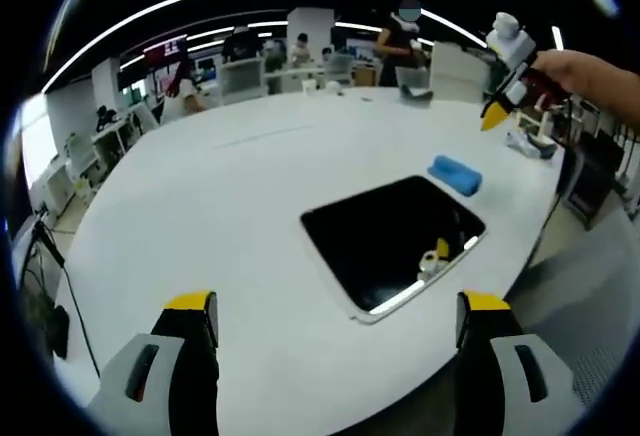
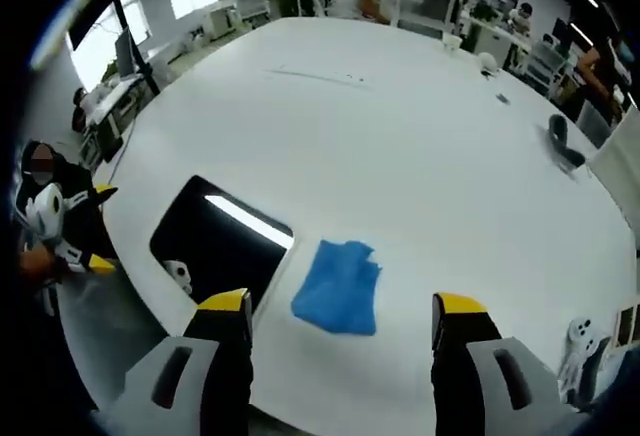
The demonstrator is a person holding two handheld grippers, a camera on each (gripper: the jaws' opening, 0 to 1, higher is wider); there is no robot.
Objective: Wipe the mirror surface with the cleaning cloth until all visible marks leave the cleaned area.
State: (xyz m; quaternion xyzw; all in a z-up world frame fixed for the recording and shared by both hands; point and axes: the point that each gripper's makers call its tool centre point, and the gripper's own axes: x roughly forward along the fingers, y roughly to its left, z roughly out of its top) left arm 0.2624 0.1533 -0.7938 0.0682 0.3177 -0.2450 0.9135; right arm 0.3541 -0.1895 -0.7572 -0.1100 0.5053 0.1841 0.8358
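A big white table (image 2: 400, 156) spreads out with lots of bare top beyond the work. The mirror (image 1: 392, 239) lies flat close to the near edge, its long side running roughly along that edge, I think. The blue cleaning cloth (image 2: 338, 288) sits crumpled just beside the mirror's short end. The left gripper (image 1: 338, 318) and right gripper (image 2: 340, 316) both hang above the table, jaws wide apart, holding nothing.
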